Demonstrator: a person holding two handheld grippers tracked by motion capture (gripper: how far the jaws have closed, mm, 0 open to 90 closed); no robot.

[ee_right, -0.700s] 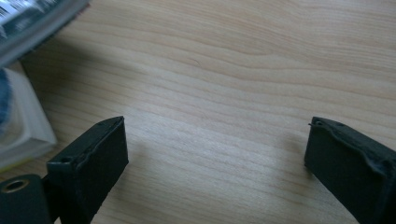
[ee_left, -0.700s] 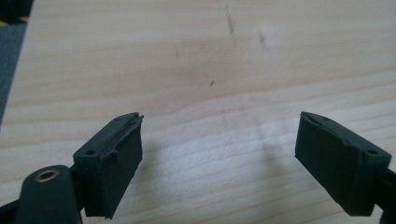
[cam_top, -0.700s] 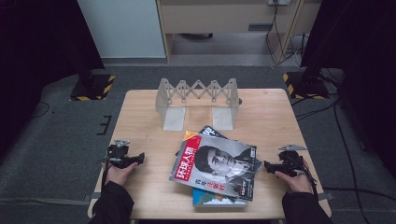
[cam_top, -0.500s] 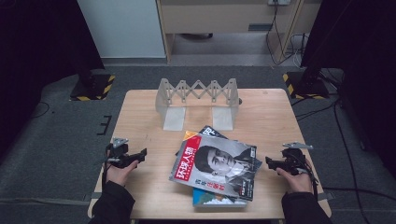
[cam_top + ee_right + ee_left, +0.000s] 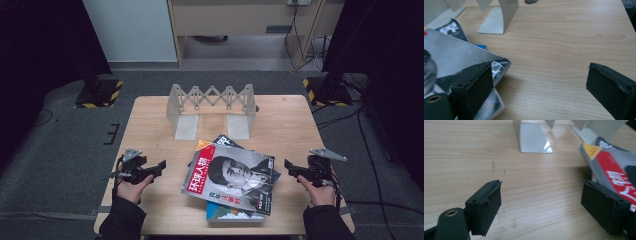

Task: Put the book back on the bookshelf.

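Observation:
A stack of magazines [image 5: 232, 182] lies in the middle of the wooden table [image 5: 150, 130]; the top one has a red title band and a portrait cover. My left gripper [image 5: 161, 165] rests low at the table's left and points at the stack's left edge, a short gap away, jaws open and empty. In the left gripper view the left gripper [image 5: 541, 202] frames bare wood, with the magazine [image 5: 614, 167] behind its right jaw. My right gripper [image 5: 288, 165] sits at the stack's right, open and empty. In the right gripper view the right gripper [image 5: 541, 85] has the magazine corner [image 5: 456, 57] beside its left jaw.
A grey expandable metal rack [image 5: 212, 100] with two flat feet [image 5: 534, 137] [image 5: 496, 17] stands at the back of the table. Bare wood lies between the rack and the stack, and along both sides. Dark stands with striped bases [image 5: 100, 95] flank the table on the floor.

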